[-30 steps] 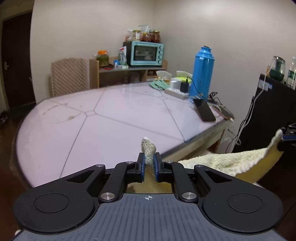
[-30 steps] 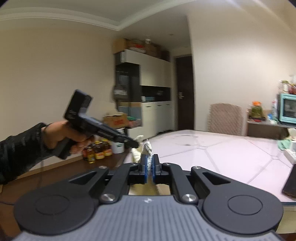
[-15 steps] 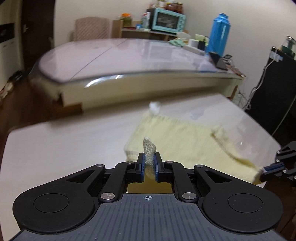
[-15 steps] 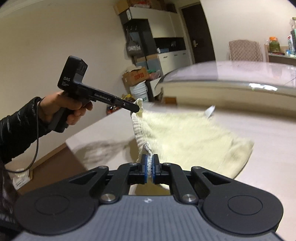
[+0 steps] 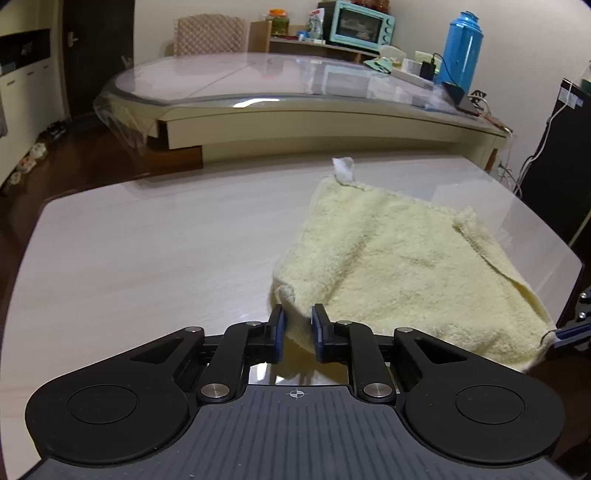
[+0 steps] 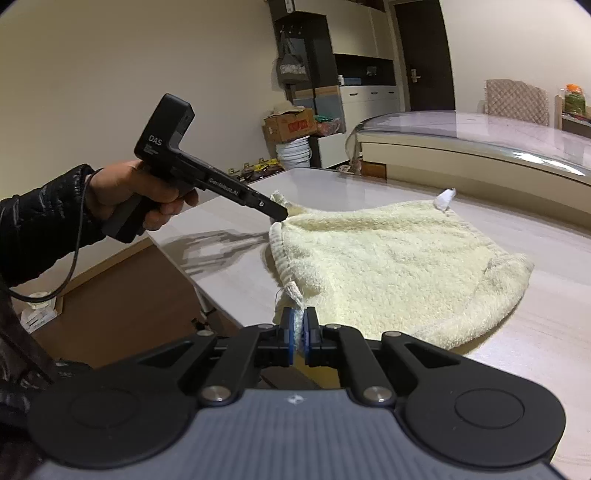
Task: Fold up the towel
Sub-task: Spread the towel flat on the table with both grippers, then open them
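A pale yellow towel (image 5: 399, 266) lies spread on a low light table (image 5: 147, 258), its white tag (image 5: 343, 170) at the far corner. My left gripper (image 5: 298, 325) is open, and the towel's near-left corner rests loosely between its fingers. In the right wrist view, my right gripper (image 6: 299, 328) is shut on the near corner of the towel (image 6: 388, 266), at the table's (image 6: 535, 350) front edge. There a person's hand (image 6: 129, 192) holds the left gripper (image 6: 279, 216) at the towel's far-left corner. The right gripper (image 5: 565, 334) shows at the left view's right edge.
A large glass-topped table (image 5: 295, 85) stands behind the low one, bearing a blue thermos (image 5: 461, 48). A teal oven (image 5: 360, 26) sits on a shelf behind. A black cabinet (image 5: 565, 147) stands at the right. Boxes and buckets (image 6: 295, 140) sit on the floor to the left.
Both grippers came down from mid-air and laid the towel onto the low table. The left gripper's jaws have opened off the corner they held; the right stays clamped.
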Motion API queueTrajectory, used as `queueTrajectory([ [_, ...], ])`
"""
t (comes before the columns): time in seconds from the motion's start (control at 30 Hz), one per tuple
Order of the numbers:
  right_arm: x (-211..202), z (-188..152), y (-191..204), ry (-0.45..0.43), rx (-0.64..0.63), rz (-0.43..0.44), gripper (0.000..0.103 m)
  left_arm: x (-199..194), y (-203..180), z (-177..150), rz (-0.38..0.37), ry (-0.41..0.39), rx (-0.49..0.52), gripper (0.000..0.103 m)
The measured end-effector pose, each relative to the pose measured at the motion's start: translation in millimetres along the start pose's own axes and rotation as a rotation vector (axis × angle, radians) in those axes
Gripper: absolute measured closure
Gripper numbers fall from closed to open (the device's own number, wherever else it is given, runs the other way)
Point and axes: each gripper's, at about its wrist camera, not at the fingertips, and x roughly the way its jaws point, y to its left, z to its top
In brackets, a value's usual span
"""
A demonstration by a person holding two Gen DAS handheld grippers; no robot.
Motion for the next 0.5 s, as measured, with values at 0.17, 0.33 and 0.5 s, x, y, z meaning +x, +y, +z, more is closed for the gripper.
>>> queueTrajectory([
  [0.17,5.4,7.5,-5.0,-0.01,0.007,0.005,0.097,-9.1,5.7,-6.3,0.027,-0.005,-0.001,0.071],
  [0.33,12.0,9.0,0.1,0.013,-0.022,0.032,0.097,-19.4,13.7,-15.4,0.077,-0.004,-0.008,0.064],
  [0.5,18.9,6.0,1.7,0.05,-0.051,0.053,0.09,-17.0,14.4,-14.2,0.092,-0.007,-0.025,0.051],
])
